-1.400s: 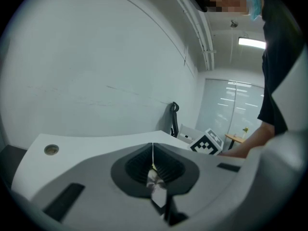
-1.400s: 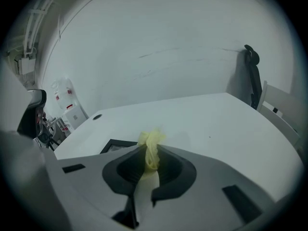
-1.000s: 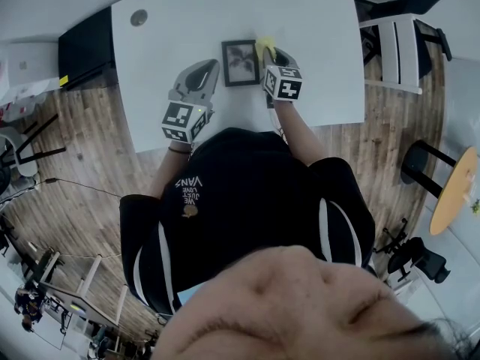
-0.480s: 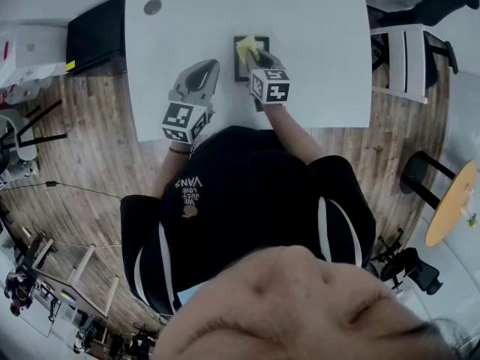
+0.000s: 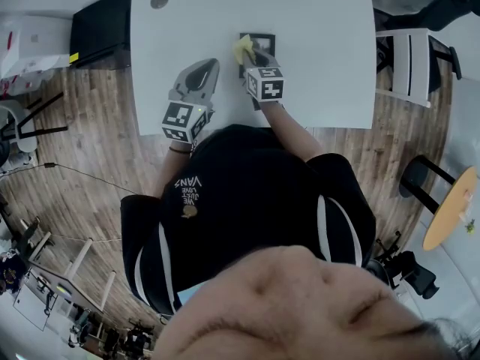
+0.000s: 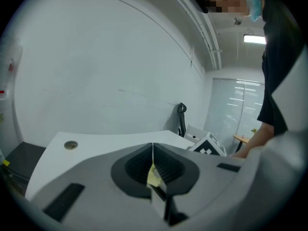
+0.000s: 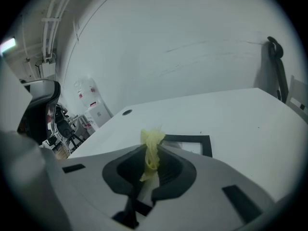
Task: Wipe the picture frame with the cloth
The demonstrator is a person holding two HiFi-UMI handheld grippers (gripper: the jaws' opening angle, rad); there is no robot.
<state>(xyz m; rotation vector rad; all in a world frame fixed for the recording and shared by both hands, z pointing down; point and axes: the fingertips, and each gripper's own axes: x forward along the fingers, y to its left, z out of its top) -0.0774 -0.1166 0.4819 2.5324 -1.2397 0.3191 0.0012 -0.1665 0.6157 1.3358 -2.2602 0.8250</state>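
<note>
A small black picture frame (image 5: 260, 42) lies flat on the white table (image 5: 315, 51), just ahead of me. My right gripper (image 5: 251, 52) is shut on a bunched yellow cloth (image 5: 241, 49), which rests at the frame's left edge. In the right gripper view the cloth (image 7: 152, 141) sticks up from between the closed jaws of that gripper (image 7: 153, 154), and the frame (image 7: 195, 140) lies just beyond them. My left gripper (image 5: 204, 67) hovers over the table to the frame's left and touches nothing. Its jaws (image 6: 153, 150) meet along a thin line, with a tiny yellowish scrap at the seam.
A round cable grommet (image 5: 158, 1) sits in the table's far left corner. A black cabinet (image 5: 97, 25) stands left of the table and a white chair (image 5: 409, 58) to its right. A round wooden side table (image 5: 450, 201) is on the floor at the right.
My right gripper has carried the cloth leftwards over the frame, from its right corner to its left edge. The left gripper has stayed where it was.
</note>
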